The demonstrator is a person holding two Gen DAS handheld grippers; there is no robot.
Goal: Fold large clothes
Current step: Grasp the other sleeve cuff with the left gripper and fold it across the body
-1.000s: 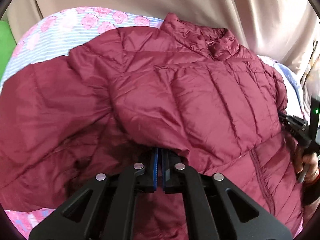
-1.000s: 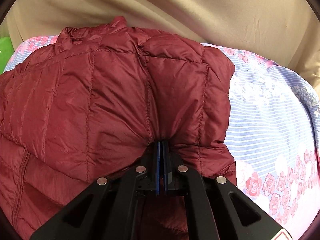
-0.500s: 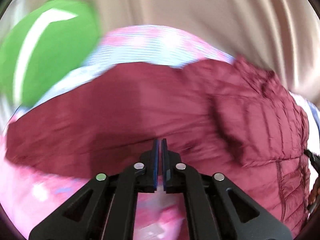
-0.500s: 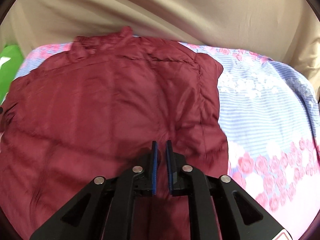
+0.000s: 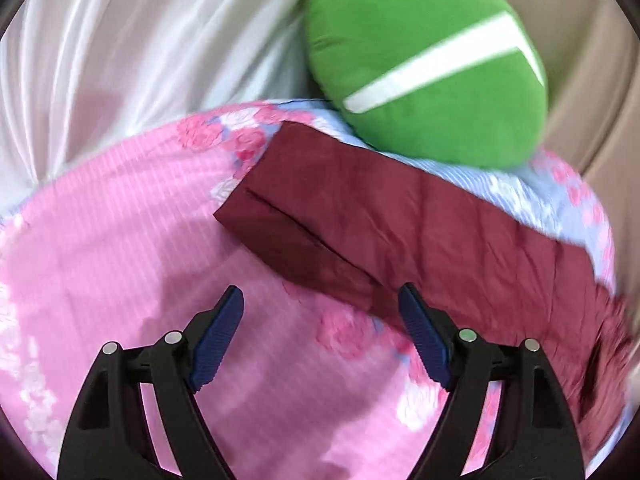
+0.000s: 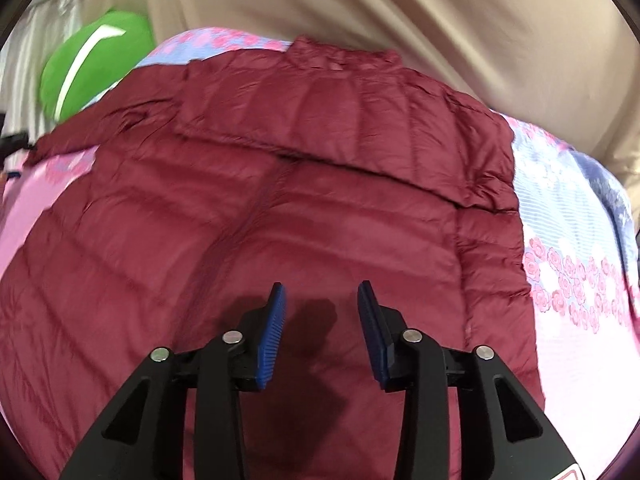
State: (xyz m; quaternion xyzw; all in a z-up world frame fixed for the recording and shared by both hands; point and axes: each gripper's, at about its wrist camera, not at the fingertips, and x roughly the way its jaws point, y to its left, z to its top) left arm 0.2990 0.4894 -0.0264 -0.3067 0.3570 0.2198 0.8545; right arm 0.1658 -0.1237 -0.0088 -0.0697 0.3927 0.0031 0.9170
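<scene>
The dark red quilted puffer jacket (image 6: 304, 216) lies spread flat on a pink and blue floral bedspread (image 6: 568, 248), collar toward the beige curtain (image 6: 460, 16) at the far side, with one sleeve (image 5: 360, 204) stretched out sideways toward a round green cushion with a white stripe (image 5: 424, 60). It looks light and puffy, with a thin, smooth shell that will likely slide between the pads and spring back after a fold, so each crease will probably need pressing down. The soundest holds should be the stitched edges: the cuff end of the sleeve, the hem corners, or a quilting seam, where the fabric bunches thin enough to pinch. The left gripper (image 5: 320, 336) hovers over the bedspread just beside the sleeve, its jaws opening wide with nothing between them; its right blue pad (image 5: 420, 336) shows against the sleeve's near edge, though contact cannot be told. The right gripper (image 6: 322, 332) hangs over the jacket's lower body, jaws opening and partly apart, empty, casting a shadow on the fabric below.
</scene>
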